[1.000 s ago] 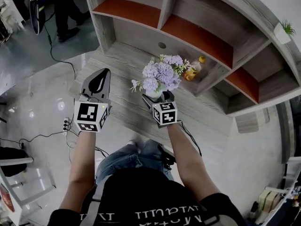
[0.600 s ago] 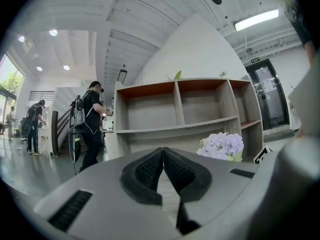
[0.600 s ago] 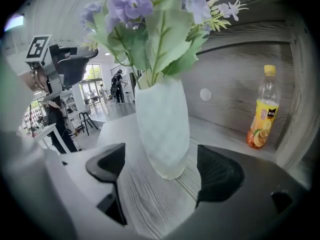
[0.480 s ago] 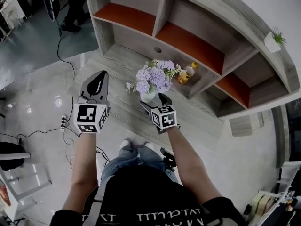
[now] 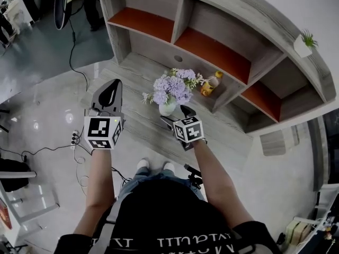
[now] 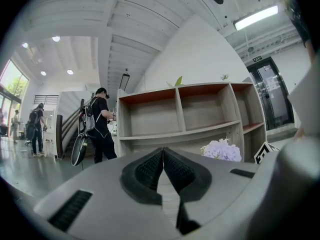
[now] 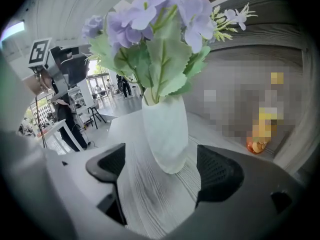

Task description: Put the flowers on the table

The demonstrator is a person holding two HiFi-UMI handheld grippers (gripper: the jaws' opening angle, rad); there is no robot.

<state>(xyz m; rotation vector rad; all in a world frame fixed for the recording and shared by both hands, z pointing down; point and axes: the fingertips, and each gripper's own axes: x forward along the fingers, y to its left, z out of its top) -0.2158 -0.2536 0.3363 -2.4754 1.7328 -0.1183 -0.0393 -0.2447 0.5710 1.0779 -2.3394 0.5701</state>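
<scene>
Flowers point(image 5: 172, 86) stand upright in their white vase point(image 7: 165, 129) on the grey table point(image 5: 225, 128), at the centre of the head view and just ahead of my right gripper point(image 5: 180, 112). Its jaws are spread wide, one on either side of the vase foot, clear of both sides. I judge a straight pull back would free it. My left gripper point(image 6: 163, 156), at frame left, is pressed together on nothing.

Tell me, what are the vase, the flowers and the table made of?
The vase looks like matte frosted glass or ceramic: milky white, no shine. The flowers seem fake, fabric or plastic, with stiff even leaves. The table shows grey wood grain, possibly laminate.
</scene>
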